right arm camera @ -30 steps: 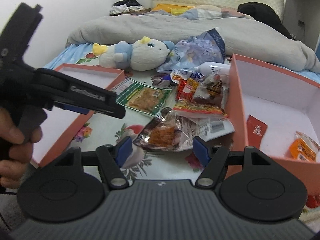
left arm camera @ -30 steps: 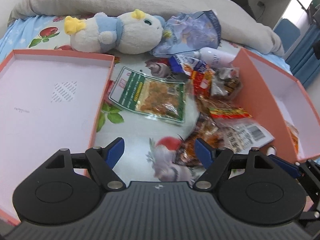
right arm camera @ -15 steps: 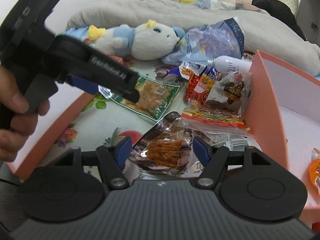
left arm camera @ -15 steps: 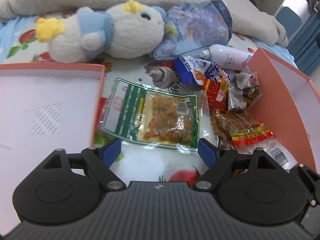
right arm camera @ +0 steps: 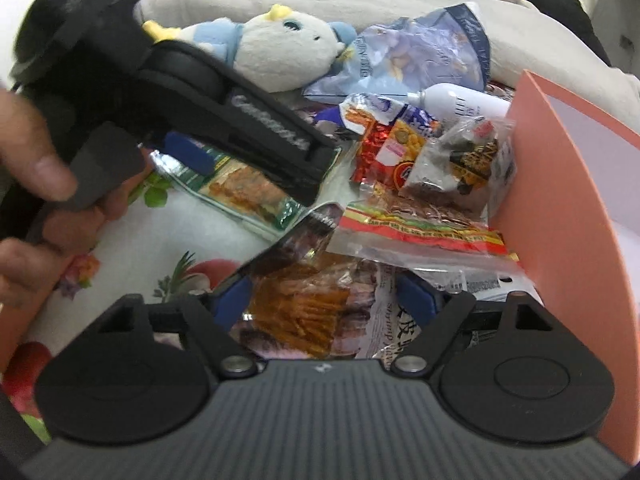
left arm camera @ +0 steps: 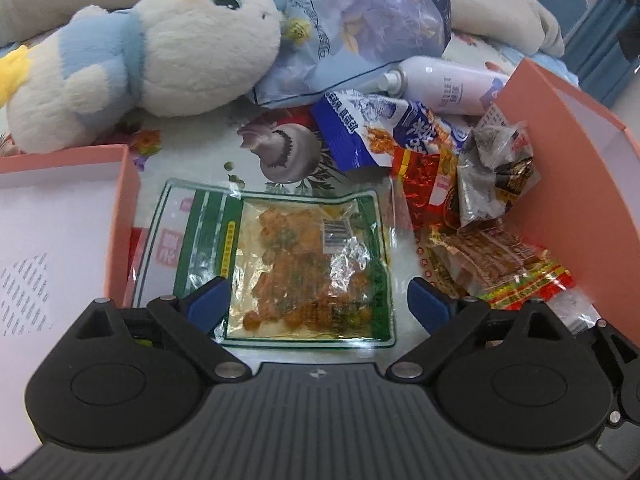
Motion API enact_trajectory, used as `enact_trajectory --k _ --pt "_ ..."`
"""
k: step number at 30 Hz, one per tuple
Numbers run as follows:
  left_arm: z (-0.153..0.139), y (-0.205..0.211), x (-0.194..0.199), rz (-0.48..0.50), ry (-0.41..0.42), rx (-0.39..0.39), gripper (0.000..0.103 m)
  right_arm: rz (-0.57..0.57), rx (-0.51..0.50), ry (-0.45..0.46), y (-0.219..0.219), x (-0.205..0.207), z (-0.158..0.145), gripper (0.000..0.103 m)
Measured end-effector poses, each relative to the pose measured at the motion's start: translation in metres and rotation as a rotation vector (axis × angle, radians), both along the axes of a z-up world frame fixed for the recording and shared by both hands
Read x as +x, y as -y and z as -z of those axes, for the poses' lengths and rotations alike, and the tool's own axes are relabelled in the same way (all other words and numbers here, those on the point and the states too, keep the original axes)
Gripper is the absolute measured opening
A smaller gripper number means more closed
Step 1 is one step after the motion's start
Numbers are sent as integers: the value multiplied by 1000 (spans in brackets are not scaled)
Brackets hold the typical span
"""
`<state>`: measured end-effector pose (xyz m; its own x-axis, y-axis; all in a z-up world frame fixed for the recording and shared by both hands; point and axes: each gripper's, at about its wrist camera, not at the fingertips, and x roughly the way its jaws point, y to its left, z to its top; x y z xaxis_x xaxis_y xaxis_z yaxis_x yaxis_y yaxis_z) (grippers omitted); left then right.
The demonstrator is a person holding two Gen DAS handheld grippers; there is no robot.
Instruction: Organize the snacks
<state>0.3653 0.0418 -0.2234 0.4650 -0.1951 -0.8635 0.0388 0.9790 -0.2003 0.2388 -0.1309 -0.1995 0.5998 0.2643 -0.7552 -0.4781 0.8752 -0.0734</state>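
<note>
While spreading wider, left hand-held gripper (left arm camera: pixel 318 300) hovers over green-edged snack packet (left arm camera: pixel 280 264) lying flat on the bed sheet (left arm camera: pixel 192 152), pads either side, not pressing. Right hand-held gripper (right arm camera: pixel 324 300) likewise opening above clear bag of orange sticks (right arm camera: pixel 304 304), nothing pinched. Other snack packets (left arm camera: pixel 460 184) heaped against right orange box (left arm camera: pixel 568 200); left orange box (left arm camera: pixel 60 220) beside green packet. Plush toy (left arm camera: pixel 160 60) and white bottle (left arm camera: pixel 444 84) behind.

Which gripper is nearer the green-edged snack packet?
Left. The left gripper, jaws opening, hangs right over the green-edged snack packet; the right gripper straddles a clear packet of orange sticks beside it.
</note>
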Motion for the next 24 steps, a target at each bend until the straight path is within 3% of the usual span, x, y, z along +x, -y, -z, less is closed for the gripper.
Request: enact_trajectory --k 5,11,17,24 --pt "4 7 6 16 7 44 103 10 42 -11 4 2 3 87" --pt "9 10 8 14 10 43 103 -1 52 -25 6 4 6 86" --pt "14 20 0 63 19 83 102 -29 44 -16 8 3 6 78" --pt "11 21 -15 72 46 135 85 -39 48 -12 10 -5 3 69"
